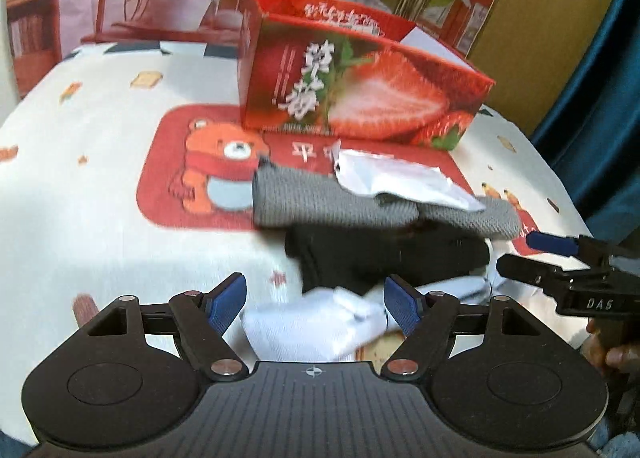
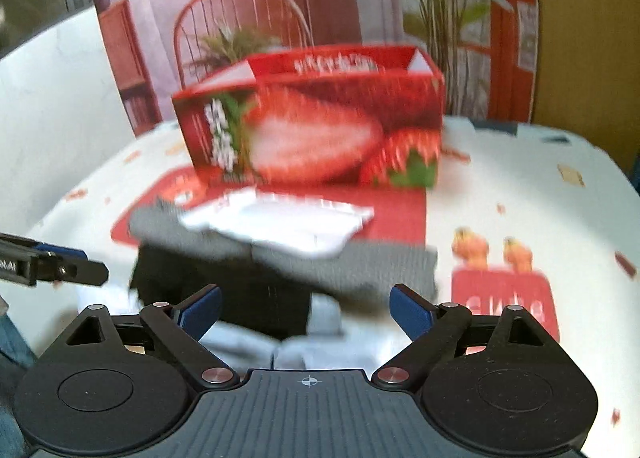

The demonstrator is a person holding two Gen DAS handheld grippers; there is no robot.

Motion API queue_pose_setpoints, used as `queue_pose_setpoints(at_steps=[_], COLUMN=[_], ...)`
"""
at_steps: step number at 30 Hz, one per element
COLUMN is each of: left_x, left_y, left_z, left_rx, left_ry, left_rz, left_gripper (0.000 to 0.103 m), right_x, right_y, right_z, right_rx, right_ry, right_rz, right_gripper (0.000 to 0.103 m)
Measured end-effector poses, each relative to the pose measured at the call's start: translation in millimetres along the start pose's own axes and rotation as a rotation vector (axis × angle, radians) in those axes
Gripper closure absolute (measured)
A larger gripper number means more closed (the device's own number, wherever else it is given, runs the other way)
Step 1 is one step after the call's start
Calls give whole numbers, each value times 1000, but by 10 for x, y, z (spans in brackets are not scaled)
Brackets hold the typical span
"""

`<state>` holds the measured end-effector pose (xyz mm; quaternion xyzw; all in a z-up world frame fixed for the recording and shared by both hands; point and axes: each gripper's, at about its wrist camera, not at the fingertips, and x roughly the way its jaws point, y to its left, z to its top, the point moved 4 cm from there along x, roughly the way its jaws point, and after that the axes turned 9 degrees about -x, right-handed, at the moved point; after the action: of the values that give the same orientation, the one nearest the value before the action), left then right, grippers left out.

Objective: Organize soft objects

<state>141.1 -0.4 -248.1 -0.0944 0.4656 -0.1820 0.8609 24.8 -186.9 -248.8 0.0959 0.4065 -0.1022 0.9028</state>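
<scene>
Between both grippers' wide-spread fingers: a heap of soft cloths.
Left gripper [image 1: 315, 308] frames white cloth [image 1: 304, 328]; right gripper [image 2: 306, 312] frames black cloth [image 2: 248, 294], grey cloth [image 2: 360, 270] beyond.

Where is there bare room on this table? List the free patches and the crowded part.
Free: white tablecloth left of the red bear mat, and cloth right of the strawberry box. Crowded: the near middle, where grey cloth, white packet, black cloth and white socks overlap.

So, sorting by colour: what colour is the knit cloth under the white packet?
Grey knit cloth, clearest in the left wrist view.
</scene>
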Motion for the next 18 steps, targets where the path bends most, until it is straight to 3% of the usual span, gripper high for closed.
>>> queue_pose_setpoints(at_steps=[3,9,13,18], left_x=[3,39,58,-62], left_y=[10,31,56,112], left_z=[-69,-177,-210,-130], left_rx=[0,-9,-26,-80], left_ry=[0,34,45,4], left_rz=[10,24,28,0], left_gripper=[26,40,41,40], right_x=[-6,63,110,133], right_y=[-12,-18,14,29], right_z=[-120,-251,-297,-301], right_rx=[19,30,12,-2], right_ry=[18,59,81,89], right_rz=[-8,-35,-45,-48], right_gripper=[17,19,19,21])
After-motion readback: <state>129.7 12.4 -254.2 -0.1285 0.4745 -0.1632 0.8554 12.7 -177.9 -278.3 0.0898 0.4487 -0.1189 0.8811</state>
